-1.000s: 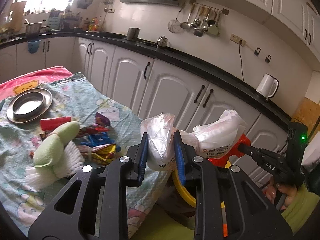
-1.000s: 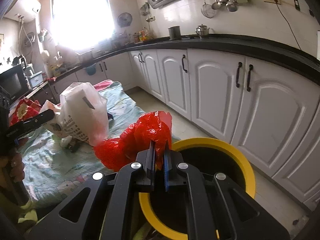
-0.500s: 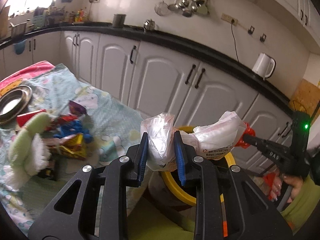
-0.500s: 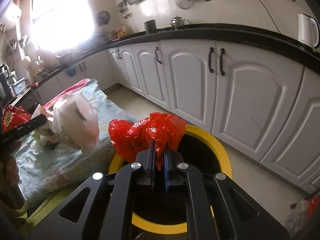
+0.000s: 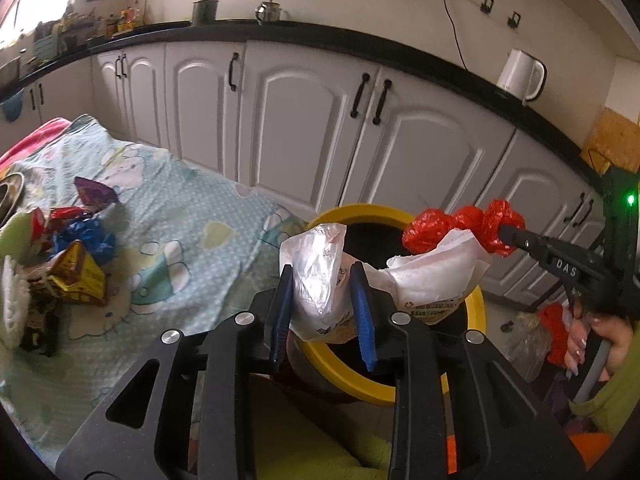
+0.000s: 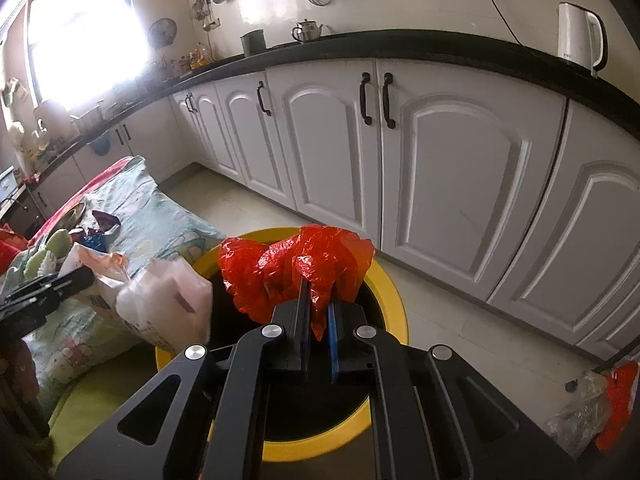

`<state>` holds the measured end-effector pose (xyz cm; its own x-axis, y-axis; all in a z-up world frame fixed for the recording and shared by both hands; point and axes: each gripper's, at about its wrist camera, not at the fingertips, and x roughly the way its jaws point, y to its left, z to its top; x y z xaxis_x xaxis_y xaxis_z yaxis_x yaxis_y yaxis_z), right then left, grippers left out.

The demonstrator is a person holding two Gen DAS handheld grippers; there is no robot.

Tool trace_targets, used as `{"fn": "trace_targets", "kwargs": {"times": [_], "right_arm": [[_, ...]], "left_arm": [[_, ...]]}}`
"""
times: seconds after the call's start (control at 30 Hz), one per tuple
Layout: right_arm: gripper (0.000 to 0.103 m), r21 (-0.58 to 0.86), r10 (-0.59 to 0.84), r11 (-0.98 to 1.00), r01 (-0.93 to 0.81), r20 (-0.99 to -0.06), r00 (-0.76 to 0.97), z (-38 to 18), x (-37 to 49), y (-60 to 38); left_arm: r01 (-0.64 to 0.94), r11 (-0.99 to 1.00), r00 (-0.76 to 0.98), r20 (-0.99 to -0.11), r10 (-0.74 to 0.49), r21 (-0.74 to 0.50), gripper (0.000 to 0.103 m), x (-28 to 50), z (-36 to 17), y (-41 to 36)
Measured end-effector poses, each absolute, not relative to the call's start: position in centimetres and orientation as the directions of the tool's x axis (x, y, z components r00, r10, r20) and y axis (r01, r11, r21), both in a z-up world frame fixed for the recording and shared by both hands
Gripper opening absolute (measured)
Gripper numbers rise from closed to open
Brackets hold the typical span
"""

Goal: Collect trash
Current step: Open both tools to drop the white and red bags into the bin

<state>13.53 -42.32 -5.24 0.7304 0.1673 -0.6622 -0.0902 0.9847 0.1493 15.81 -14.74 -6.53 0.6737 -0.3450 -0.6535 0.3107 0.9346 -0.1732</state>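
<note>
White kitchen cabinets behind, black counter on top. Yellow-rimmed bin on floor at centre. Left gripper over bin, jaws opening, white plastic bag between pads (bag bulges toward 3 o'clock). Right gripper clamped on red plastic bag, above bin mouth. Wrappers on patterned cloth at 9 o'clock.
</note>
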Motion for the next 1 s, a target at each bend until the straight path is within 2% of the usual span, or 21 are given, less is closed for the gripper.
{"fn": "trace_targets", "kwargs": {"times": [0.37,0.43,0.5,0.57,0.7,0.87,1.0], "right_arm": [[0.008,0.177,0.182,0.981,-0.083,-0.674,0.716,-5.8,14.1,-42.5],[0.017,0.181,0.186,0.980,-0.083,-0.677,0.712,-5.9,14.2,-42.4],[0.037,0.187,0.185,0.979,-0.077,-0.672,0.717,-5.8,14.2,-42.5],[0.041,0.190,0.187,0.979,-0.077,-0.668,0.721,-5.7,14.2,-42.5],[0.051,0.191,0.182,0.979,-0.072,-0.659,0.729,-5.5,14.1,-42.5],[0.056,0.192,0.190,0.978,-0.085,-0.643,0.741,-4.7,13.8,-42.0],[0.060,0.186,0.213,0.975,-0.122,-0.624,0.752,-3.8,13.4,-40.6]], "left_arm": [[0.335,0.928,0.647,-0.675,-0.354,-0.165,0.026,16.1,-7.7,-15.9],[0.332,0.928,0.650,-0.672,-0.355,-0.168,0.027,16.2,-7.6,-16.0],[0.332,0.927,0.649,-0.671,-0.359,-0.175,0.029,16.2,-7.6,-15.9],[0.331,0.926,0.650,-0.667,-0.364,-0.183,0.042,16.2,-7.6,-15.7],[0.318,0.926,0.658,-0.655,-0.371,-0.204,0.056,16.1,-7.3,-15.1],[0.281,0.928,0.680,-0.631,-0.373,-0.246,0.080,15.8,-6.7,-13.6],[0.239,0.936,0.715,-0.605,-0.351,-0.260,0.091,15.1,-5.8,-11.9]]}}
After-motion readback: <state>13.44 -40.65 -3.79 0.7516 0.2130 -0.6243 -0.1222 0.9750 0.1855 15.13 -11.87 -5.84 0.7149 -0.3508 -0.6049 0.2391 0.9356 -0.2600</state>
